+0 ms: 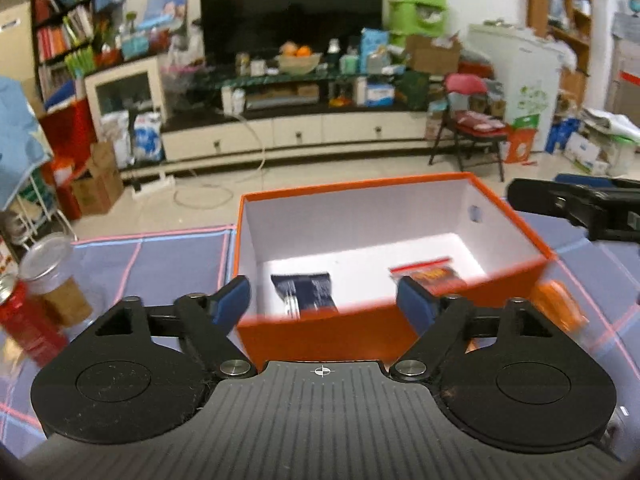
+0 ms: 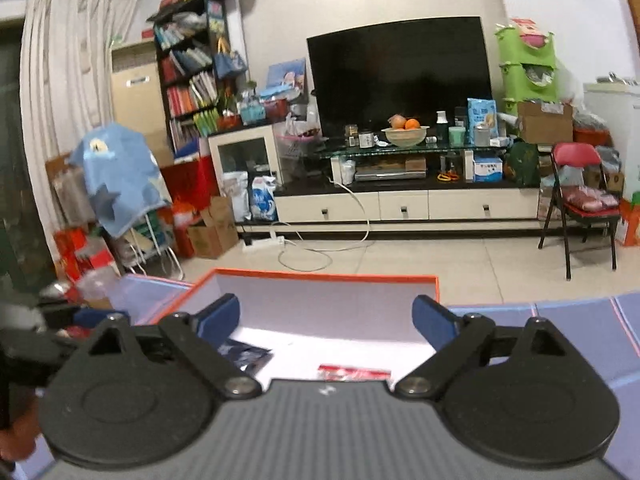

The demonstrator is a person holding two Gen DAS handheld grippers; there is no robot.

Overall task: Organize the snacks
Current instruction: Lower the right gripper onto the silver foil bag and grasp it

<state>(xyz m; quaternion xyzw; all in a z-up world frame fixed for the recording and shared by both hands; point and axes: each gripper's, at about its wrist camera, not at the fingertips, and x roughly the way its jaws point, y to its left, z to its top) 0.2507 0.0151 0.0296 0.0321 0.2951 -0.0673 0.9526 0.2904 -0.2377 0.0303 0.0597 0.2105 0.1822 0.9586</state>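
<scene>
At the far left of the left wrist view, a red can (image 1: 24, 320) stands on the blue checked tablecloth (image 1: 160, 264), and just beside it, a little farther back, stands a clear plastic jar (image 1: 56, 280) with a grey lid and brown contents. To their right the left gripper (image 1: 323, 300) hangs before the near wall of the orange box (image 1: 320, 332), its blue-padded fingers (image 1: 232, 300) spread apart with nothing between them but that wall behind. The box is open, white inside, and sits on the cloth. On its floor lie two snacks, well apart: a dark blue packet (image 1: 306, 290) toward the left and a red packet (image 1: 434, 274) toward the right, partly hidden behind the right-hand finger. Past the box's right corner, an orange item (image 1: 558, 308) lies on the cloth, too blurred to name. At the right edge, above the cloth, the right gripper (image 1: 572, 204) comes in from the side as a black shape. In its own view the right gripper (image 2: 326, 318) stands released as well, its fingers (image 2: 430, 320) wide and empty, poised over the near side of the orange box (image 2: 320, 278). Below them the dark blue packet (image 2: 244, 354) lies to the left and the red packet (image 2: 354, 372) shows as a strip nearer the middle, both resting on the white floor. Purple-blue tablecloth (image 2: 560, 340) fills the right side.
</scene>
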